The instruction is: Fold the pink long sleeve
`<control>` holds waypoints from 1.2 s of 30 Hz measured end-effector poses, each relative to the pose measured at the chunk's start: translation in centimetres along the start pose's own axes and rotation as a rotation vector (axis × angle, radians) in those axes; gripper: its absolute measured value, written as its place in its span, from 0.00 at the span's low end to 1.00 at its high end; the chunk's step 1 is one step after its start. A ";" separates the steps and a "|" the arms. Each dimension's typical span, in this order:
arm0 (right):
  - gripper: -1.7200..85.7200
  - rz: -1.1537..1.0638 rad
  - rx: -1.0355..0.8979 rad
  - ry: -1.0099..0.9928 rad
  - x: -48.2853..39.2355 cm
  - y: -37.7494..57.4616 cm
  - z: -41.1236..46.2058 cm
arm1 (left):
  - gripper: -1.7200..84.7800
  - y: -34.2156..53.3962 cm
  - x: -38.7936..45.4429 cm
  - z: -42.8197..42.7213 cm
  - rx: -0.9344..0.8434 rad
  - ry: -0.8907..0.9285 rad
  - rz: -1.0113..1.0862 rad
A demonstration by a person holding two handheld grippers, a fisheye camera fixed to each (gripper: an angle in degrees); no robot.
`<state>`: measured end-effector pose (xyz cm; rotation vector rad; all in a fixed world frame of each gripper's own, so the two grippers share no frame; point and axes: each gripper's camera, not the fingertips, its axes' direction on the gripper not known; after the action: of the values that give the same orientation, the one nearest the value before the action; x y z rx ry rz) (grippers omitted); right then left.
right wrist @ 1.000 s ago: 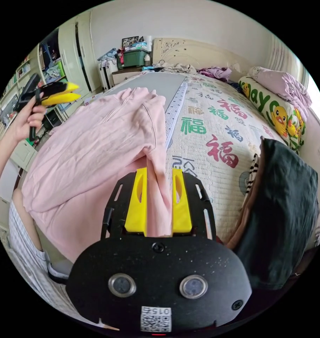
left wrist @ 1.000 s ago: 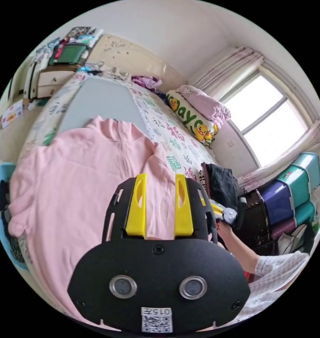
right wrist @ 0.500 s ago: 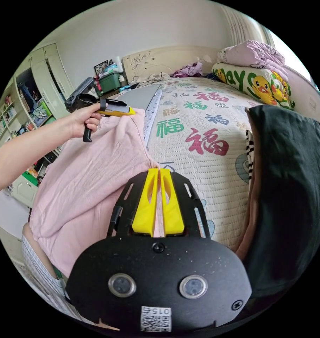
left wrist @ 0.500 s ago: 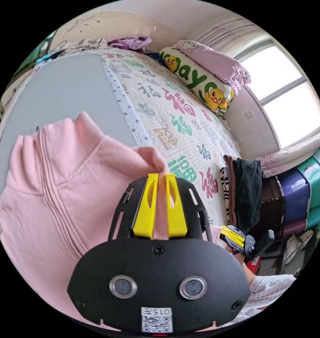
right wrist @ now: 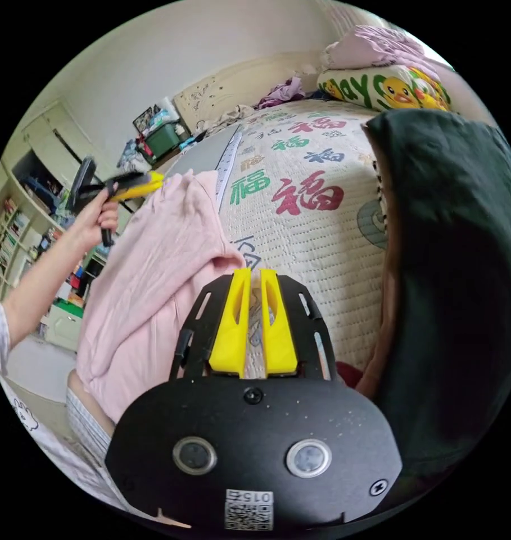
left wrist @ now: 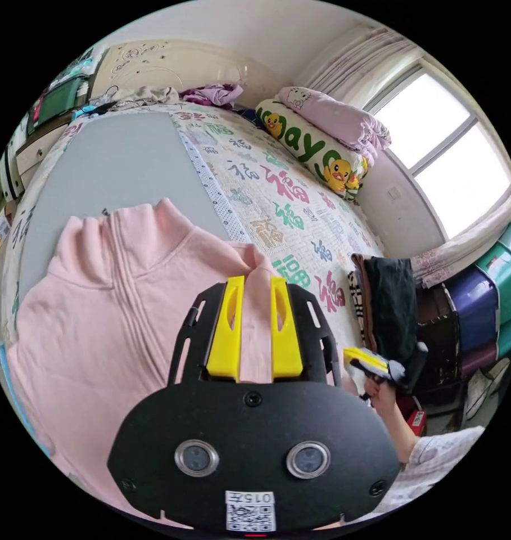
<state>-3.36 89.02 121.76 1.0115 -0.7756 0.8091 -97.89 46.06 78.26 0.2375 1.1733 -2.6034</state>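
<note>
The pink long sleeve is lying on the bed, collar away from the person, its zip line running lengthwise ahead of and to one side of the left claw. That claw's yellow jaws are standing a moderate way apart with a ridge of pink cloth running up between them at the shoulder; whether both jaws are actually pressing on it is not clear from the left gripper view. In the right gripper view, the same claw is sitting at the far upper edge of the garment, gripped by the person's hand.

The right claw is narrow, its jaws nearly together, with only quilted bedspread showing in the slot. The garment's nearest corner is lying just beside its left jaw, apparently not gripped. So the cloth is lying off to the left of the right claw, and the left claw looks the better placed for the next pull.

A dark stack of folded clothes is crowding the right claw's other side. The garment's hem and sleeves are cut off behind the claw bodies and the person's body.
</note>
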 end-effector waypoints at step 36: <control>0.07 -0.847 -0.525 0.018 -38.2 17.3 0.8 | 0.03 52.9 -15.5 0.9 0.023 0.094 -0.248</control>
<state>-36.76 85.50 96.63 0.7426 -0.4307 -0.1196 -66.60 14.67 45.47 0.2348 1.2780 -2.8483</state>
